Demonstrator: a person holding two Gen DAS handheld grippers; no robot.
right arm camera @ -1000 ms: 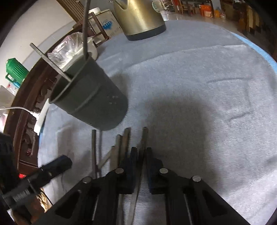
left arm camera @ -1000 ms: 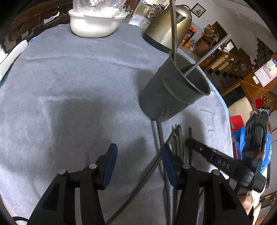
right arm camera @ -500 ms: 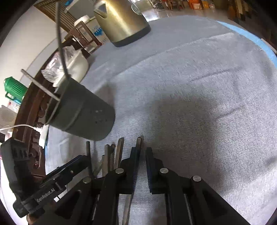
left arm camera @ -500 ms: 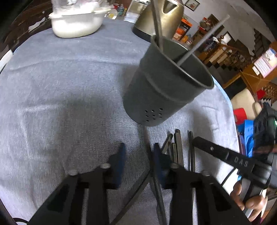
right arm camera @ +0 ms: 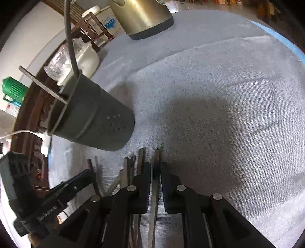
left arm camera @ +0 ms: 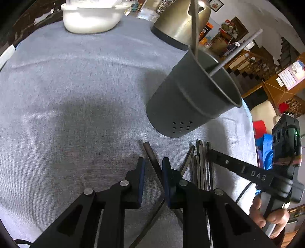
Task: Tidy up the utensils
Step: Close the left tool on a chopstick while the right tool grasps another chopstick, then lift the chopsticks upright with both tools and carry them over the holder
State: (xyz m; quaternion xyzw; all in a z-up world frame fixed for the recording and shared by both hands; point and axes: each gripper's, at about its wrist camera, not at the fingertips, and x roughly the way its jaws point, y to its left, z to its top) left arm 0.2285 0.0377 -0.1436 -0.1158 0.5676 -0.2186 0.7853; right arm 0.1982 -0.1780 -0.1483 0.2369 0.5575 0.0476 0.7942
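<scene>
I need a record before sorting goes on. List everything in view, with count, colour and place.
utensil holder: one, dark grey, on the cloth, two utensils inside
loose utensils: several, dark metal, lying in front of the holder
cloth: one, grey-blue, covering the table
kettle: one, brass-coloured, far edge
bowl: one, white, far edge
jug: one, green, off the table
left gripper: black, closing around a utensil handle
right gripper: black, shut on a flat handle
hand: one, holding the right gripper

A dark grey utensil holder (left arm camera: 192, 99), perforated low on its wall, stands upright on the cloth-covered surface (left arm camera: 76, 85) with two thin handles (left arm camera: 234, 50) sticking out. Just beside its base, several dark metal utensils (left arm camera: 200, 164) lie flat side by side; one dark utensil (left arm camera: 152, 160) lies slightly apart.
</scene>
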